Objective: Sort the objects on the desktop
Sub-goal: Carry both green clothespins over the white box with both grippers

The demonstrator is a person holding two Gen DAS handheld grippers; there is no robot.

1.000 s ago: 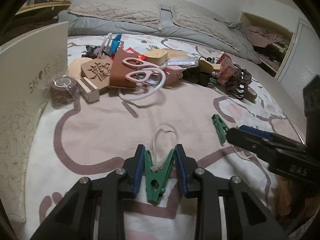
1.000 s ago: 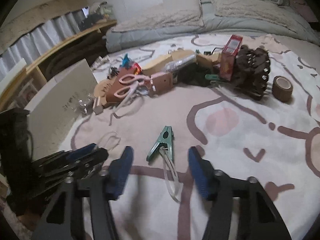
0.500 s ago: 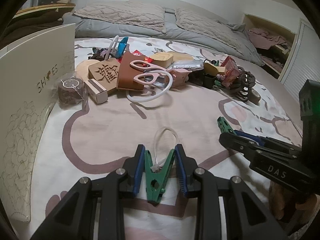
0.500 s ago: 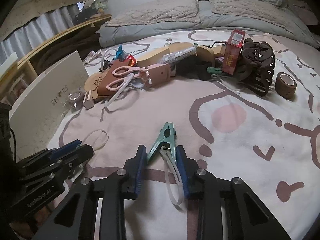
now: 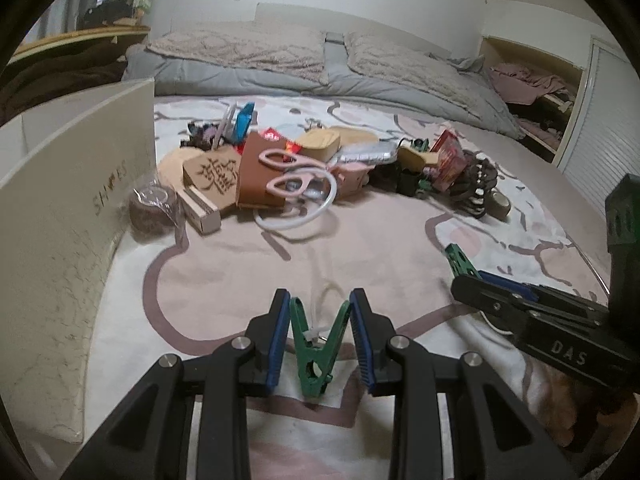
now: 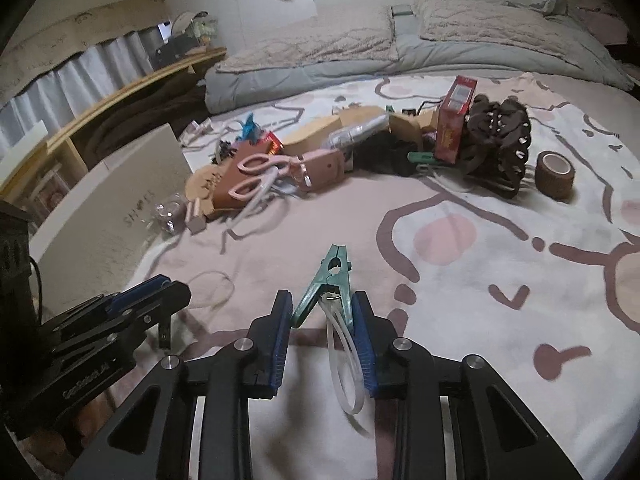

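So far you have only one green plastic spring clip [image 5: 313,354] pinched in your left gripper [image 5: 319,344] and a second teal clip [image 6: 329,288] between the narrowed jaws of your right gripper [image 6: 322,344]; the cluttered pile of objects [image 6: 360,148] on the bed [image 6: 520,264] remains unsorted.

The right tongs [image 5: 472,292] hide the teal clip's handles [image 5: 460,260] — only its tip shows.

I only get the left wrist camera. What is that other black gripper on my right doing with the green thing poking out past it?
Observer: The right gripper has its pads pressed on both handles of a teal clip, whose nose points away from it.
Operator: Is anything attached to that clip?
Observer: Yes, a clear plastic loop hangs from it between the fingers.
Operator: And the roll half hidden behind the dark pile?
Observer: It is a brown tape roll, standing apart from the dark hair claws, hollow side up.
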